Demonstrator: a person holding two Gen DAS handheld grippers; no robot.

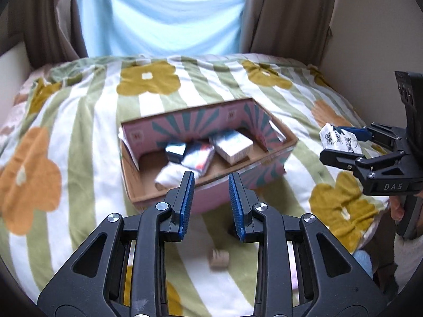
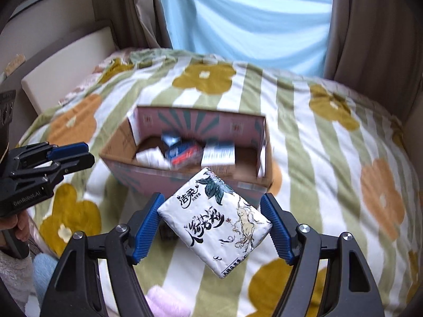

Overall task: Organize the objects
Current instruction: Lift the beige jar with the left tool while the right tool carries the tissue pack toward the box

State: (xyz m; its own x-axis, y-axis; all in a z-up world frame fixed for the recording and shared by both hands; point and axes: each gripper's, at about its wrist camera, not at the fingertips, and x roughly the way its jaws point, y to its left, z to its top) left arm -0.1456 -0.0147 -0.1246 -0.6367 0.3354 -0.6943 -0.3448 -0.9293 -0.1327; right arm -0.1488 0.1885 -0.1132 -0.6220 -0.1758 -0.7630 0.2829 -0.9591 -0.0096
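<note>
The right gripper (image 2: 212, 220) clamps a white tissue pack (image 2: 215, 223) between its blue pads, low in the middle of the right wrist frame, above the flowered blanket (image 2: 317, 142). The left gripper (image 1: 211, 185) is empty, its jaws drawn in as far as they go with a narrow gap left between the pads. The cardboard box (image 1: 275, 153) sits mid-frame, holding small packages. Only the left wrist view shows a small tan roll (image 1: 219, 257) on the blanket below its fingers; only the right wrist view shows the pack's printed face.
</note>
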